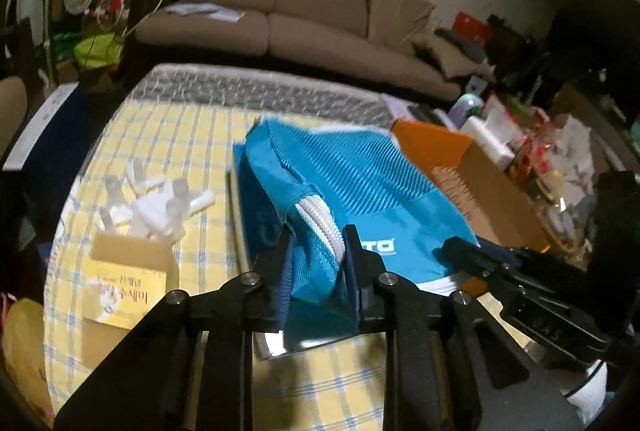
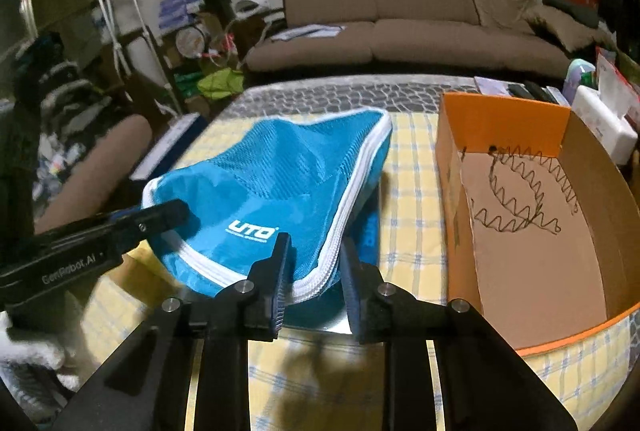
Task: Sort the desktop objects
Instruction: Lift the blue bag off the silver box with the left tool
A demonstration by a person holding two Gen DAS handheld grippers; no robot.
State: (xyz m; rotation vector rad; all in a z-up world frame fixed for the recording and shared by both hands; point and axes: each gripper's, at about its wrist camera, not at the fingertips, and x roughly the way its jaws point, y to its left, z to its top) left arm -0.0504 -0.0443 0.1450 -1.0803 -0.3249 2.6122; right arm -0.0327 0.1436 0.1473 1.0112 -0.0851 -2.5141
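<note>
Behind my table (image 2: pixel 404 159) runs a brown sofa (image 2: pixel 400 15), with clutter at both ends. Yellow checked cloth covers the table. Right of the blue pouch (image 2: pixel 280 175) sits an open orange box (image 2: pixel 520 207), a zigzag scrawl on its floor. I see the pouch at mid-table, sagging between my two tools over a flat blue item. Left of the pouch lie white plastic bits (image 1: pixel 160 199) and a yellow carton (image 1: pixel 124 279). My left gripper (image 1: pixel 318 263) is clenched on the pouch's zippered edge; my right gripper (image 2: pixel 314 267) pinches its zippered corner.
</note>
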